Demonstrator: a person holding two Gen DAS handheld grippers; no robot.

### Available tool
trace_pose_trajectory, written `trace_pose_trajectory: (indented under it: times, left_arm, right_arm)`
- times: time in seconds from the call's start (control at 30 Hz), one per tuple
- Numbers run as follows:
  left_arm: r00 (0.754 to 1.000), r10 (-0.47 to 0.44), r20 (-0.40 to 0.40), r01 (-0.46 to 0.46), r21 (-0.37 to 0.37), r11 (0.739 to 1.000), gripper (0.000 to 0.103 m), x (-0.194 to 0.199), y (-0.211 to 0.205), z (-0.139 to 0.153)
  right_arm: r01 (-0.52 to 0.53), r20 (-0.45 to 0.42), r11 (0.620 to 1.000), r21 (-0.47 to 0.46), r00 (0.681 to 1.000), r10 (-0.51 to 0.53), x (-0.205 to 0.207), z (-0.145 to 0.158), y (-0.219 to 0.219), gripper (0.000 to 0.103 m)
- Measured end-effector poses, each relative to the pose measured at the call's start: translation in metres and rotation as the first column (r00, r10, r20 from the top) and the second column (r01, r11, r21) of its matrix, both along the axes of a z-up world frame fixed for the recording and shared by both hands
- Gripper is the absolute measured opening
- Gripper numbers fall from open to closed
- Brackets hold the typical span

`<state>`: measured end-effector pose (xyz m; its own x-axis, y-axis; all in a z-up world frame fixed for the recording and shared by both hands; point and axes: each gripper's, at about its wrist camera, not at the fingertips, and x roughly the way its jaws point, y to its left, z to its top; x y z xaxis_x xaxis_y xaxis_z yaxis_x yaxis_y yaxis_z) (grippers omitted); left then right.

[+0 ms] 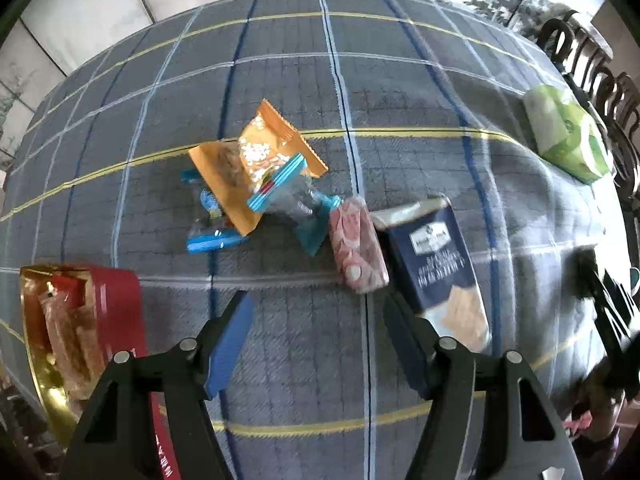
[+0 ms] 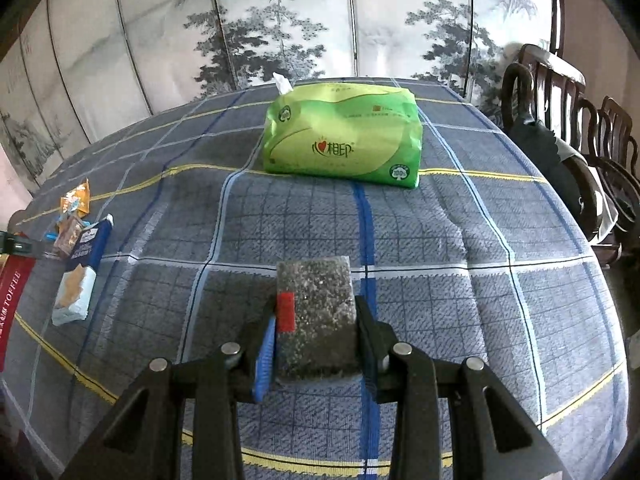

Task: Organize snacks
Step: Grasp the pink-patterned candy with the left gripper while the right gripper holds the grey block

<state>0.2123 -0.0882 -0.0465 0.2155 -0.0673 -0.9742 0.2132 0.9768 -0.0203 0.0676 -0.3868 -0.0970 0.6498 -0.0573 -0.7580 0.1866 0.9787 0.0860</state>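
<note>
Gripping one dark speckled snack packet (image 2: 316, 312) between its pads, the right gripper (image 2: 316, 320) is holding it low over the plaid tablecloth (image 2: 460, 300); whether the packet is touching the cloth cannot be told. The packet's long axis is running straight ahead along the fingers, its far end pointing toward one green tissue pack (image 2: 344, 136) lying crosswise well beyond the fingertips. A red tab is showing at the packet's left edge, beside the blue pad.

The left gripper (image 1: 316, 316) is hanging over bare cloth with its jaws partly apart and nothing between them. Just past its right finger one navy cracker box (image 1: 436, 264) is lying, its long axis slanting away to the left. Touching the box's left side is one pink packet (image 1: 358, 250), slanted likewise. Farther ahead two orange packets (image 1: 256, 160) are lying piled with several blue-ended clear wrappers (image 1: 296, 200). Left of the left finger one red toffee tin (image 1: 80, 328) is sitting open, snacks inside.
</note>
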Motion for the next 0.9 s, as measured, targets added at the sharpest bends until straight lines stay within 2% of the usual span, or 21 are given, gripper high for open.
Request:
trace_pose_trajectory:
  times: [0.2, 0.27, 0.33, 0.37, 0.4, 0.47, 0.5, 0.53, 0.63, 0.7, 0.8, 0.87, 0.9]
  left_arm:
    - [0.999, 0.037, 0.016, -0.036, -0.009, 0.999, 0.065, 0.015, -0.003, -0.005]
    - [0.999, 0.043, 0.026, -0.043, -0.024, 0.999, 0.057, 0.017, -0.004, -0.005]
    - [0.998, 0.056, -0.003, -0.056, -0.064, 0.996, 0.035, 0.02, -0.003, -0.008]
    - [0.998, 0.056, -0.039, -0.058, -0.072, 0.996, 0.03, 0.021, -0.003, -0.014]
    - [0.996, 0.059, -0.07, -0.064, -0.076, 0.995, 0.03, 0.022, -0.003, -0.017]
    - [0.989, 0.093, -0.113, -0.105, -0.11, 0.988, 0.034, 0.021, 0.002, -0.021]
    - [0.989, 0.099, -0.107, -0.113, -0.131, 0.985, 0.042, 0.021, 0.004, -0.018]
    - [0.991, 0.1, -0.09, -0.112, -0.138, 0.984, 0.051, 0.021, 0.005, -0.013]
    - [0.993, 0.111, -0.036, -0.116, -0.174, 0.978, 0.063, 0.022, 0.008, 0.005]
    - [0.993, 0.116, -0.01, -0.116, -0.173, 0.978, 0.069, 0.025, 0.008, 0.016]
    - [0.993, 0.116, 0.005, -0.114, -0.16, 0.98, 0.066, 0.032, 0.004, 0.021]
    - [0.994, 0.112, -0.009, -0.112, -0.154, 0.982, 0.058, 0.035, 0.002, 0.018]
    - [0.994, 0.108, -0.019, -0.11, -0.154, 0.982, 0.05, 0.037, 0.0, 0.014]
  right_arm:
    - [-0.003, 0.012, 0.999, 0.038, 1.0, 0.002, -0.001, 0.0, -0.004, 0.035]
    - [-0.004, 0.013, 0.999, 0.04, 1.0, 0.004, 0.0, 0.0, -0.003, 0.035]
    - [-0.005, 0.014, 0.999, 0.041, 1.0, 0.004, 0.0, -0.001, -0.003, 0.035]
    - [-0.005, 0.014, 0.999, 0.042, 1.0, 0.004, -0.001, -0.001, -0.003, 0.035]
    - [-0.005, 0.014, 0.999, 0.043, 1.0, 0.004, -0.001, -0.001, -0.003, 0.035]
    - [-0.005, 0.014, 0.999, 0.04, 1.0, 0.005, -0.001, -0.001, -0.003, 0.036]
    - [-0.006, 0.013, 0.999, 0.04, 1.0, 0.005, -0.001, -0.001, -0.003, 0.036]
    - [-0.006, 0.013, 0.999, 0.037, 1.0, 0.006, -0.001, -0.001, -0.004, 0.036]
    - [-0.008, 0.011, 0.999, 0.033, 1.0, 0.007, -0.001, -0.001, -0.004, 0.036]
    - [-0.007, 0.01, 1.0, 0.027, 1.0, 0.007, -0.001, -0.001, -0.003, 0.036]
    - [-0.01, 0.006, 1.0, 0.016, 1.0, 0.01, 0.0, -0.001, -0.002, 0.037]
    - [-0.009, 0.006, 1.0, 0.017, 1.0, 0.009, 0.0, -0.001, -0.001, 0.037]
    - [-0.009, 0.006, 1.0, 0.018, 1.0, 0.009, 0.0, -0.001, -0.001, 0.037]
